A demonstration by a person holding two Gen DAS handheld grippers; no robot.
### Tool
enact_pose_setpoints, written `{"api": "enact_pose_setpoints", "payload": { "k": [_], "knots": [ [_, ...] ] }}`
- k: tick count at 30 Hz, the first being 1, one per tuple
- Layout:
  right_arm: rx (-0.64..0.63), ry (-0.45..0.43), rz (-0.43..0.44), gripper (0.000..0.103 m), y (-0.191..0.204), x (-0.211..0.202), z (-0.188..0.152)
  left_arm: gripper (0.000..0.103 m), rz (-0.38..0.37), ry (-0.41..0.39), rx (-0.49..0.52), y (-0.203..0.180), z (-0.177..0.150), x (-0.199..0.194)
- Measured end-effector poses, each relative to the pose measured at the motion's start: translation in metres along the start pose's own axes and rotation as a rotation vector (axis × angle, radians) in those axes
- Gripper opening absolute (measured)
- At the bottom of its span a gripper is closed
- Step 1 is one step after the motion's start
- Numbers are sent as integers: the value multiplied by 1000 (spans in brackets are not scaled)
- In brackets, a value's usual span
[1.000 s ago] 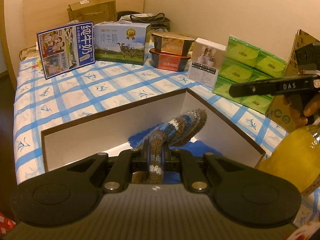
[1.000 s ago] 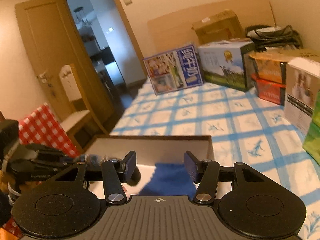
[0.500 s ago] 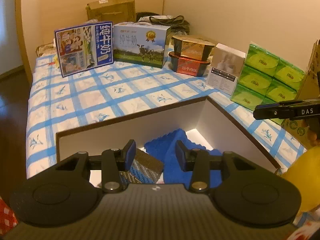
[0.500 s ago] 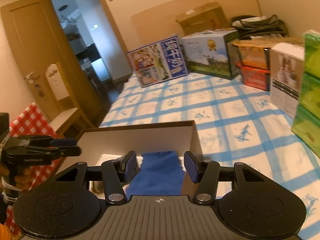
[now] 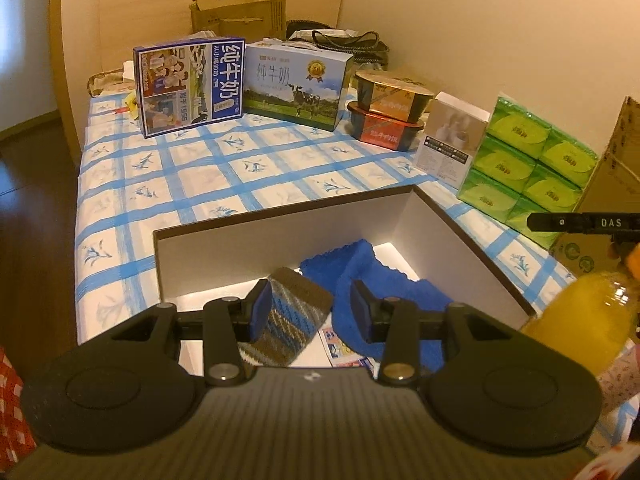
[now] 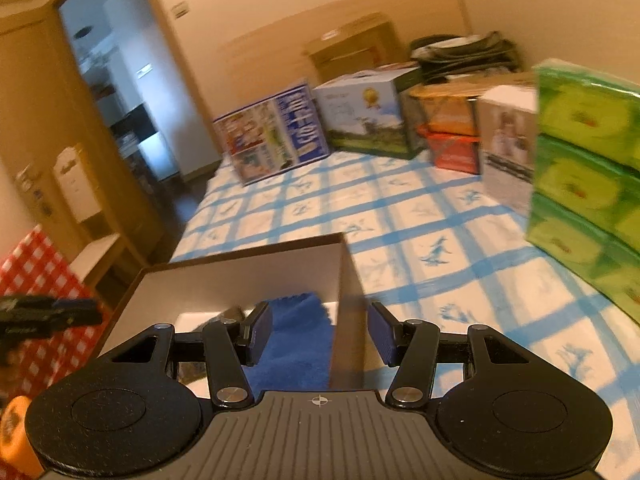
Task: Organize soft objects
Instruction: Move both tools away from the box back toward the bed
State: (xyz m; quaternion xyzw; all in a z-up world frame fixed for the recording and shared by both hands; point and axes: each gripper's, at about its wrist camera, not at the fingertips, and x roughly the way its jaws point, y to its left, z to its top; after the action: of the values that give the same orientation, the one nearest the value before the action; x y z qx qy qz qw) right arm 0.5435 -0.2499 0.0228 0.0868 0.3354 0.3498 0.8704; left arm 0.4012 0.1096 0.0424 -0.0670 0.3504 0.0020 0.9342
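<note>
The left gripper (image 5: 306,312) has just opened, empty; the sock (image 5: 286,320) lies in the box (image 5: 280,236), maybe touching the cloth (image 5: 372,280). The right gripper (image 6: 320,330) gapes empty.

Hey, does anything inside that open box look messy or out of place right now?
Slightly. The striped knit sock lies slantwise on the floor of the box, and the blue cloth beside it is bunched up rather than folded flat. A printed paper pokes out from under the cloth. Nothing looks spilled or damaged.
</note>
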Motion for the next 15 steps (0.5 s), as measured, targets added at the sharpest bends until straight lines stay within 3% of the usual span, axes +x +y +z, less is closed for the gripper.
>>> {"api": "enact_pose_setpoints", "payload": {
  "k": [15],
  "knots": [
    [219,-163,-175,54,10,-111,-48,39,-43,-8,-24,2,-31,-83]
  ]
}}
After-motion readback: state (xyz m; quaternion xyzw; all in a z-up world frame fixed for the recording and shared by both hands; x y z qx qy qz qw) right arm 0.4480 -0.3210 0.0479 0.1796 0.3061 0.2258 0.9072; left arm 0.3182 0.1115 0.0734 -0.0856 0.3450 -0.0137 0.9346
